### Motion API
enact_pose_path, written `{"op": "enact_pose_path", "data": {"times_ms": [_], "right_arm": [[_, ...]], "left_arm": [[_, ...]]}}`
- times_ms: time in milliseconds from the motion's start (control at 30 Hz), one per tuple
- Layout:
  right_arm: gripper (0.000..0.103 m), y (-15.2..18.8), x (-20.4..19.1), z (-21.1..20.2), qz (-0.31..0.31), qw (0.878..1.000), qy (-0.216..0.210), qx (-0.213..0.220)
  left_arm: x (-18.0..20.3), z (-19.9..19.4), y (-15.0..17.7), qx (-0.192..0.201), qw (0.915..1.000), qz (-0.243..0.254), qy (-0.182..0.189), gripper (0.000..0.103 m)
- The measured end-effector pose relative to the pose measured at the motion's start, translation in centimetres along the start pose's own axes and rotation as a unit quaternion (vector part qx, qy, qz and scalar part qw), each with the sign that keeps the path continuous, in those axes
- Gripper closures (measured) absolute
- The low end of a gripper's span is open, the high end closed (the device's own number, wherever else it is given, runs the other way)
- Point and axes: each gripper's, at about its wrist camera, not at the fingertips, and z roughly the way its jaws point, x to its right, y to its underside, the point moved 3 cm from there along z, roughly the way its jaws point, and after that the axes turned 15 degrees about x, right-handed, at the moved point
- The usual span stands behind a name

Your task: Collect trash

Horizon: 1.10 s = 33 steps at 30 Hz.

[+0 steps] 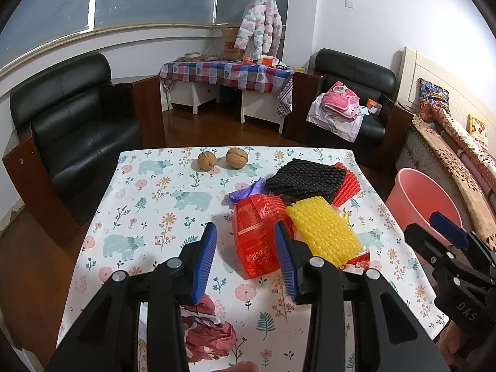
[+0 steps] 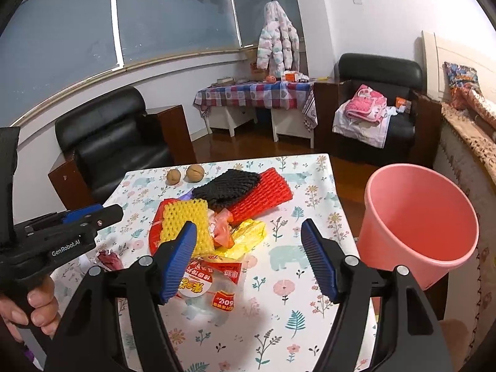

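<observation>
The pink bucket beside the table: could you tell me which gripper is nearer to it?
Right. The right gripper hovers open over the table's bucket-side half, beside the pink bucket; the left gripper is further away, over the red wrapper.

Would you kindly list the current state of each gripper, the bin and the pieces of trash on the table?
left gripper: open, above the red wrapper, holding nothing
right gripper: open wide, holding nothing
pink bin: upright beside the table, looks empty
red wrapper: lying flat
yellow foam net: lying on the pile
black foam net: lying on the red foam net
walnuts: two, whole, apart from the pile
</observation>
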Motion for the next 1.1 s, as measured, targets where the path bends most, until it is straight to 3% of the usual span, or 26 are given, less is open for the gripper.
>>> {"op": "enact_pose_path", "data": {"times_ms": [433,1100], "right_arm": [[0.033,-0.3,0.0,-0.6,-0.016,1.000,0.019,0.006],[0.033,0.1,-0.1,0.1,0.002,1.000,0.005,0.001]], "left_arm": [[-0.2,-0.1,0.1,0.000,1.0000,-0.002,0.000,0.065],[-1.2,-0.7,0.4,0.005,1.0000,-0.007,0.001,0.065]]}}
